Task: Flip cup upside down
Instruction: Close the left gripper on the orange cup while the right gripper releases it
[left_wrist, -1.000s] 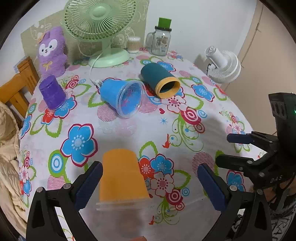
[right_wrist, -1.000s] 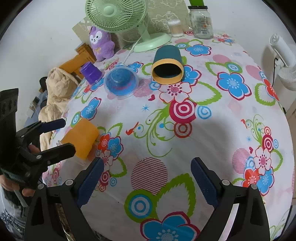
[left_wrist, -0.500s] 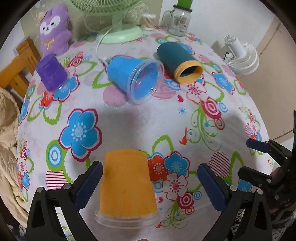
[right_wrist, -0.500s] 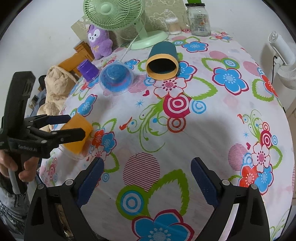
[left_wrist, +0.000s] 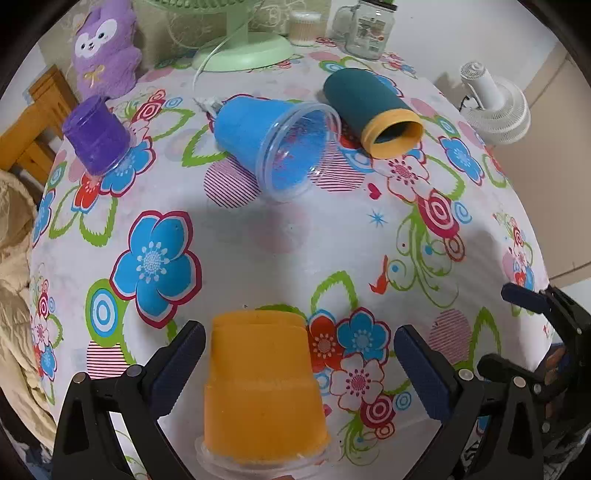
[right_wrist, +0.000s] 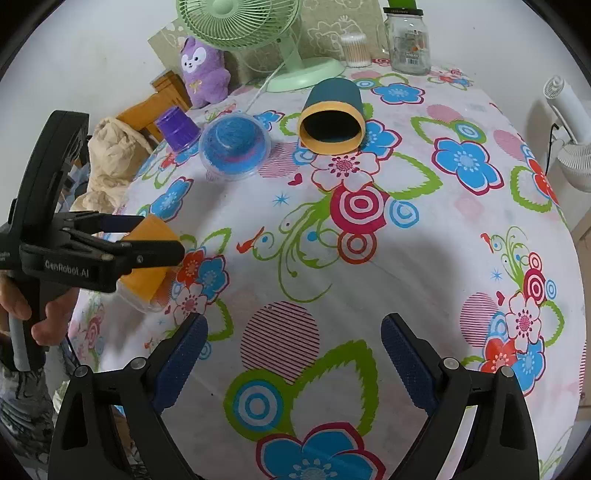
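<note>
My left gripper (left_wrist: 299, 363) is spread wide around the orange cup (left_wrist: 262, 391), which stands rim-down at the near edge of the flowered tablecloth (left_wrist: 314, 236), its jaws clear of both walls; my right gripper (right_wrist: 291, 354) is spread too, holding nothing. The blue cup (left_wrist: 269, 142) lies on its side farther back beside the teal tumbler (left_wrist: 373, 110), and looks thin, light and slick, so I judge it will roll and dent. I would pinch it gently across mid-body, not the flimsy clear rim.
</note>
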